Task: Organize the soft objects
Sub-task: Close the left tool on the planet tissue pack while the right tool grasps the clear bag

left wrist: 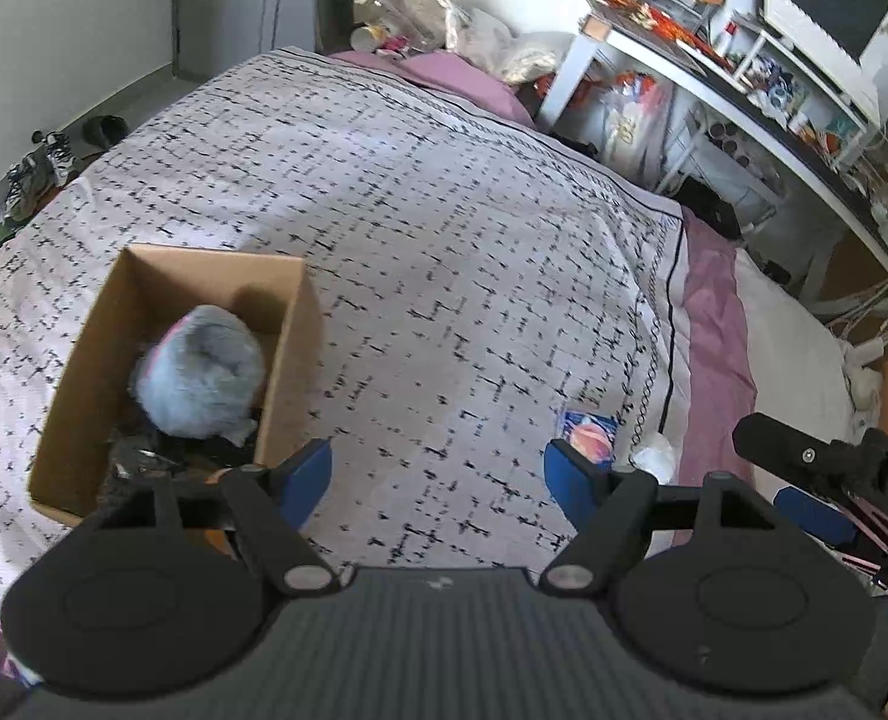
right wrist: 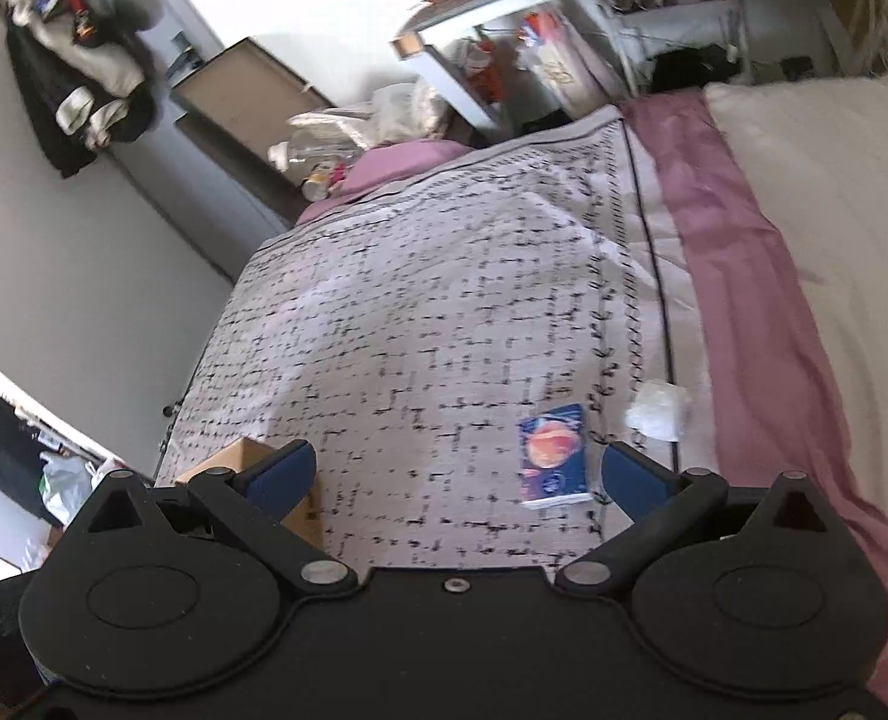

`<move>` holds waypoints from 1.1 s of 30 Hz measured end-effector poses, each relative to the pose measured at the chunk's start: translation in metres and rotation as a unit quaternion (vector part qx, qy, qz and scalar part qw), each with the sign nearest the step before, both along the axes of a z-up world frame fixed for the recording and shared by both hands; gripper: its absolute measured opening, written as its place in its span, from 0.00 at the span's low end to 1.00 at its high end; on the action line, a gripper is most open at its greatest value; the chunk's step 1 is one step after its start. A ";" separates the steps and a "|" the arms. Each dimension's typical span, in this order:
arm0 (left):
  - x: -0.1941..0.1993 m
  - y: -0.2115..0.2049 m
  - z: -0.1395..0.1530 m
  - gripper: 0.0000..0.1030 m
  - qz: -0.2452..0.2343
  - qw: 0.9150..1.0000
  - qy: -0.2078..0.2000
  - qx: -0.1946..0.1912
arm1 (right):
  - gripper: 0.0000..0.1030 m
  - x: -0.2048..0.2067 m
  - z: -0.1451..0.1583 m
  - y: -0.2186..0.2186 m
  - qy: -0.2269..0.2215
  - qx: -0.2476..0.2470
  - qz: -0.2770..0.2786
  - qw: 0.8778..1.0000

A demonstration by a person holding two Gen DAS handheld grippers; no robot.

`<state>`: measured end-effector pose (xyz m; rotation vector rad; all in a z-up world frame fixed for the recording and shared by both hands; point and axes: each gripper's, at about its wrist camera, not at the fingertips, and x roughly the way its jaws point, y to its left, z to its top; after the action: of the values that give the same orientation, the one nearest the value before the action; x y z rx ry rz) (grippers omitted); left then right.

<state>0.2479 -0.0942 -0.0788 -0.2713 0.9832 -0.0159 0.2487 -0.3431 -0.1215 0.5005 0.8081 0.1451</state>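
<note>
A cardboard box (left wrist: 291,324) lies on the patterned bedspread (left wrist: 420,228) at the left. Inside it sit a fluffy grey-blue soft object (left wrist: 201,375) and dark items under it. My left gripper (left wrist: 441,477) is open and empty, just right of the box. A blue tissue pack with a peach picture (left wrist: 588,432) lies by its right finger; it also shows in the right wrist view (right wrist: 555,456). A crumpled white tissue (right wrist: 657,408) lies beside it. My right gripper (right wrist: 456,474) is open and empty, above the pack; the box corner (right wrist: 300,507) is at its left finger.
A pink sheet (right wrist: 738,276) and a cream blanket (right wrist: 834,192) lie along the bed's right side. A cluttered white desk (left wrist: 744,78) stands beyond the bed. Bottles and bags (left wrist: 408,12) pile at the far end. Shoes (left wrist: 42,174) are on the floor at the left.
</note>
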 end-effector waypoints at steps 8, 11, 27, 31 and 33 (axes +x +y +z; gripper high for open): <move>0.014 -0.032 -0.017 0.74 -0.013 1.000 0.016 0.007 | 1.00 0.010 -0.025 -0.041 0.025 0.020 -0.037 0.999; 0.020 -0.044 -0.025 0.74 -0.017 1.000 0.021 0.009 | 1.00 0.016 -0.036 -0.056 0.037 0.034 -0.058 0.997; 0.065 -0.092 -0.076 0.74 -0.034 0.998 0.052 0.016 | 0.90 0.049 -0.107 -0.085 0.081 0.062 -0.143 0.984; 0.078 -0.106 -0.094 0.74 -0.054 0.997 0.060 0.015 | 0.84 0.061 -0.123 -0.091 0.090 0.061 -0.146 0.983; 0.083 -0.113 -0.104 0.74 -0.056 0.996 0.069 0.017 | 0.81 0.067 -0.132 -0.092 0.100 0.067 -0.142 0.983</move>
<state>0.3314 -0.2075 -0.1829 -0.1880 1.1338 -0.0842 0.3160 -0.4347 -0.2535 0.7615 0.9182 -0.1168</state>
